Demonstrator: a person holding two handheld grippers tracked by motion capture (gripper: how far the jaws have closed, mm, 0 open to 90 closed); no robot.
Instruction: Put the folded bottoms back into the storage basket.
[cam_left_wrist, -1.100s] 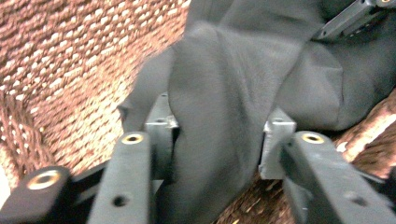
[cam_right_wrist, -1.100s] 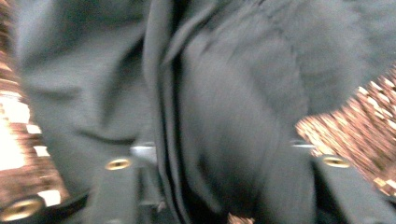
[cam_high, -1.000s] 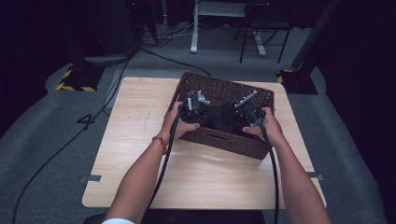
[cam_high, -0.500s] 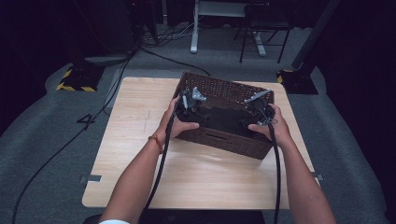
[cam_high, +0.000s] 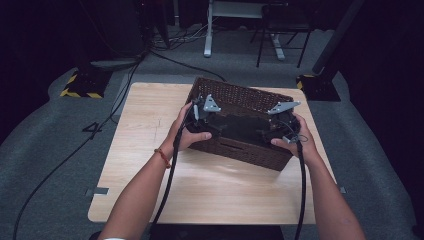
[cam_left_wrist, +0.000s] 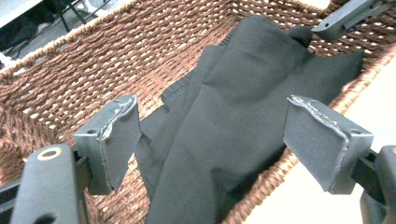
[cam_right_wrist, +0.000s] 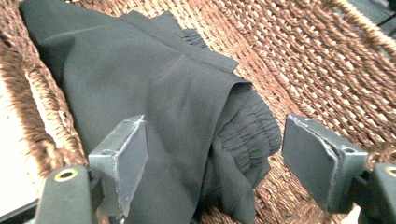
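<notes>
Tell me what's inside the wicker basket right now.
A folded black garment lies in the wicker basket, its elastic waistband showing. Bare weave shows beside it; whatever lies beneath the cloth is covered.

Dim room, lit surface (cam_high: 150, 145)
My overhead picture is soft and dark-edged; both close views look bright, with blurred near corners.

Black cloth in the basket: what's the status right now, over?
Left tool and right tool open, jaws just opened, gripping nothing. Black cloth lies folded in the wicker basket, draping onto its near rim. Nothing in the way.
</notes>
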